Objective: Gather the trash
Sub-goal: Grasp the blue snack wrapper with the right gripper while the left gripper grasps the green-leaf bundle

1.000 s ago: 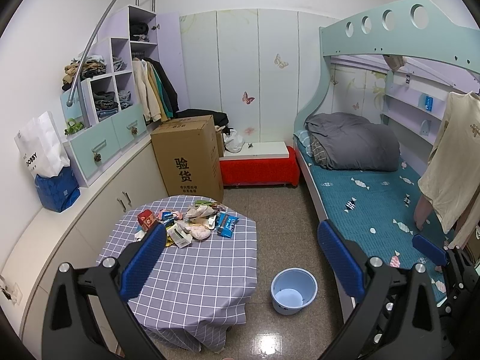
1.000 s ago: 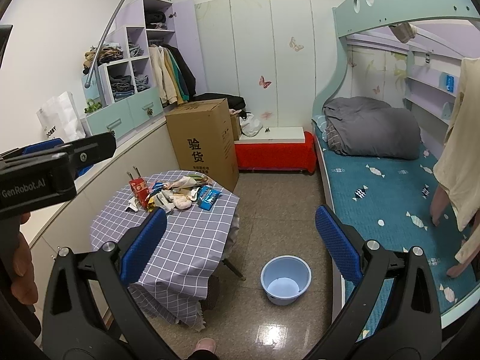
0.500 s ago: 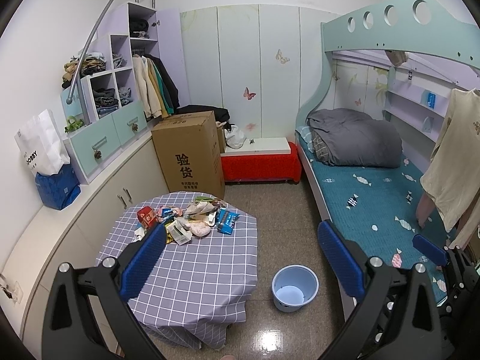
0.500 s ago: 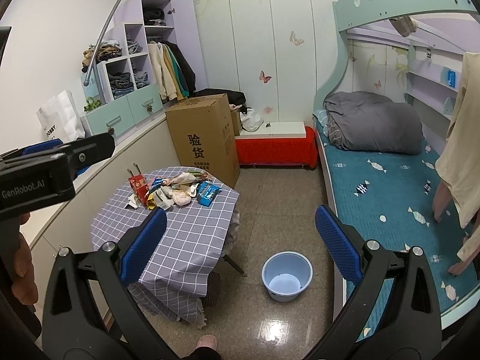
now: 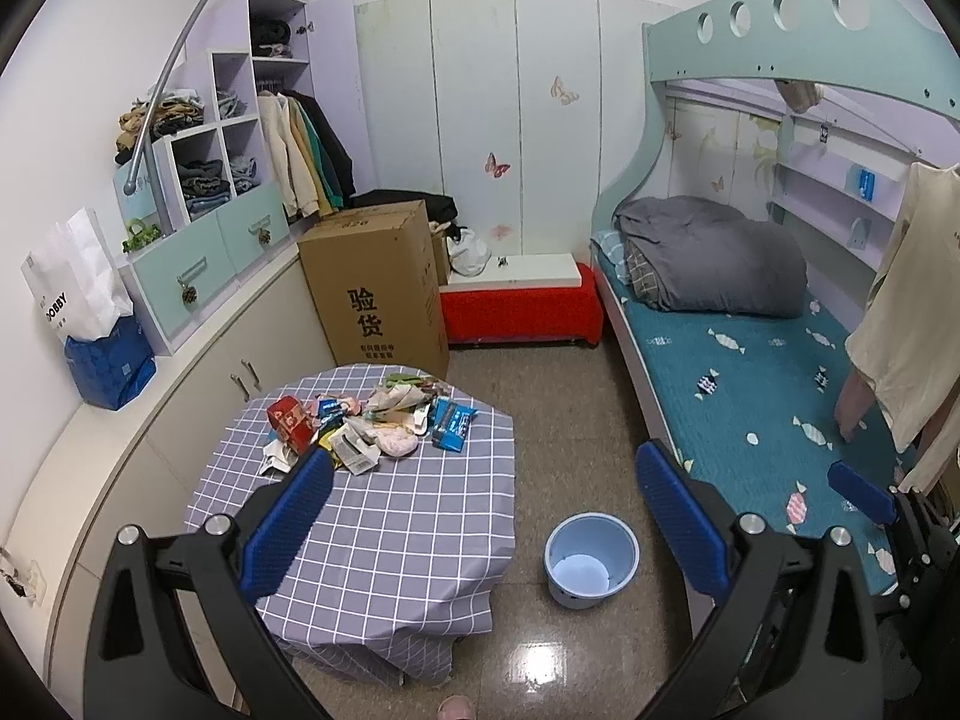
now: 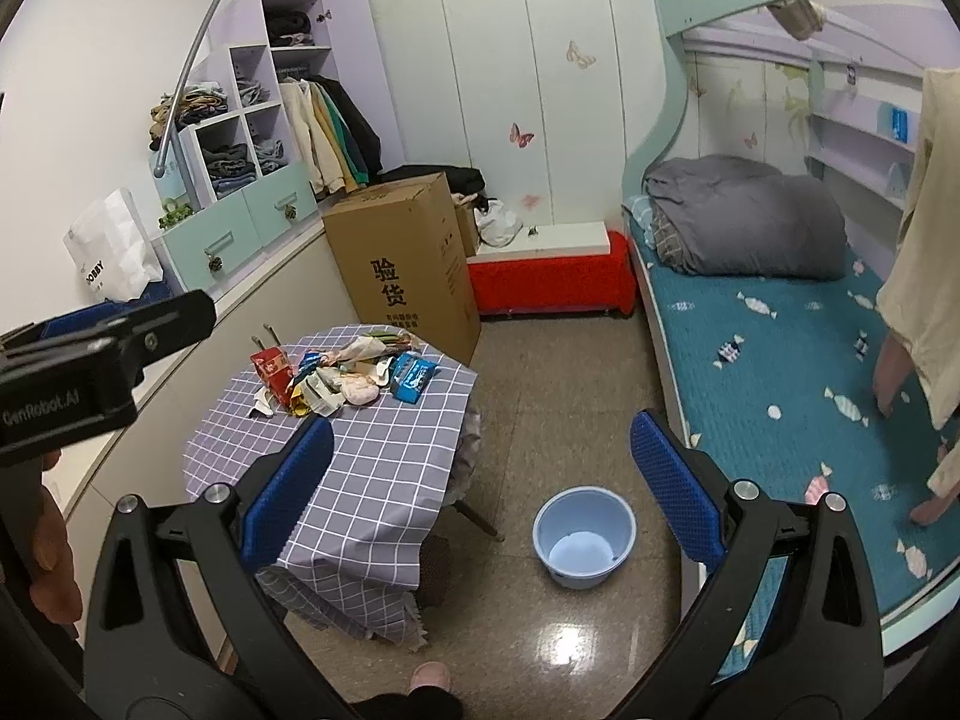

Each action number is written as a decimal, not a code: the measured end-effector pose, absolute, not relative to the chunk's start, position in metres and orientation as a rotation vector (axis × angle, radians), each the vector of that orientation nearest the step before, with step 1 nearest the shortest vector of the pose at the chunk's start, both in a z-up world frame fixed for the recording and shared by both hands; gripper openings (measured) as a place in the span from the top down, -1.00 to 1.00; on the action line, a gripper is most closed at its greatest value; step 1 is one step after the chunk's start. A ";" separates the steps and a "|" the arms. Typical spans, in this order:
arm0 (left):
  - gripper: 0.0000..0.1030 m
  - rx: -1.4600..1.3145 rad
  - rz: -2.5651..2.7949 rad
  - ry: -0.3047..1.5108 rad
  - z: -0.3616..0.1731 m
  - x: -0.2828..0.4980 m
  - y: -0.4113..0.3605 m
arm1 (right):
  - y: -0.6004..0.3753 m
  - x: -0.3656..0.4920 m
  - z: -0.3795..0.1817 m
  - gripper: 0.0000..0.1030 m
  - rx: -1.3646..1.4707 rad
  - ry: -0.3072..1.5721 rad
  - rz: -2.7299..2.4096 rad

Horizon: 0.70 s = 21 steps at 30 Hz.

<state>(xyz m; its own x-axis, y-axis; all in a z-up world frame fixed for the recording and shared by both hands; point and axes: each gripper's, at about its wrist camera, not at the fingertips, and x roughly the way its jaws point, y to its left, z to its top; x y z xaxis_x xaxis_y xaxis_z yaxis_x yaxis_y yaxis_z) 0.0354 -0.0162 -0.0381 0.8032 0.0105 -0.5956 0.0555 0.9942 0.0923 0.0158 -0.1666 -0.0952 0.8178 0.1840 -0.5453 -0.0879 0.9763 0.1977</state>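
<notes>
A heap of trash [image 5: 369, 423] [image 6: 345, 375], wrappers, a red carton and a blue packet, lies on the far part of a small table with a grey checked cloth [image 5: 384, 516] [image 6: 366, 462]. A light blue bucket [image 5: 591, 558] [image 6: 584, 534] stands empty on the floor to the table's right. My left gripper [image 5: 483, 498] is open, held high above the table's near side, nothing between its blue pads. My right gripper [image 6: 480, 480] is open too, hovering over the gap between table and bucket. The left gripper's black body shows at the left edge of the right wrist view.
A tall cardboard box [image 5: 378, 288] stands behind the table, a red bench [image 5: 519, 312] beside it. A bunk bed with a teal mattress [image 5: 750, 396] fills the right side. White cabinets [image 5: 120, 450] run along the left wall. A slippered foot [image 6: 427, 678] shows at the bottom.
Both views have shifted slightly; the table and bucket sit a little lower and closer in the frames. Both grippers stay open and empty.
</notes>
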 end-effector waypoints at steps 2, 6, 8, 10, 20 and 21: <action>-0.92 0.103 -0.022 0.656 -0.042 0.043 -0.012 | -0.165 0.021 -0.098 -0.88 0.175 0.611 0.149; -0.92 0.084 -0.026 0.710 -0.056 0.064 0.000 | -0.157 0.038 -0.108 -0.88 0.184 0.645 0.143; -0.92 0.081 -0.026 0.748 -0.069 0.078 0.009 | -0.153 0.049 -0.116 -0.88 0.195 0.674 0.142; -0.92 0.072 -0.025 0.786 -0.083 0.092 0.019 | -0.145 0.065 -0.127 -0.88 0.202 0.711 0.138; -0.92 -0.061 0.023 0.998 -0.162 0.205 0.130 | -0.069 0.180 -0.191 -0.88 0.232 0.931 0.175; -0.92 -0.076 0.028 1.009 -0.167 0.214 0.140 | -0.060 0.187 -0.195 -0.88 0.233 0.942 0.175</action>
<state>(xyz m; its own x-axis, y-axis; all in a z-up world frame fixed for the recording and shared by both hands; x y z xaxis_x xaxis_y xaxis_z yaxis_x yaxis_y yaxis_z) 0.2143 0.1402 -0.1674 0.5328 -0.0122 -0.8462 -0.0584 0.9970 -0.0512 0.1875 -0.0601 -0.1949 0.5770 0.2489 -0.7779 -0.0469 0.9610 0.2727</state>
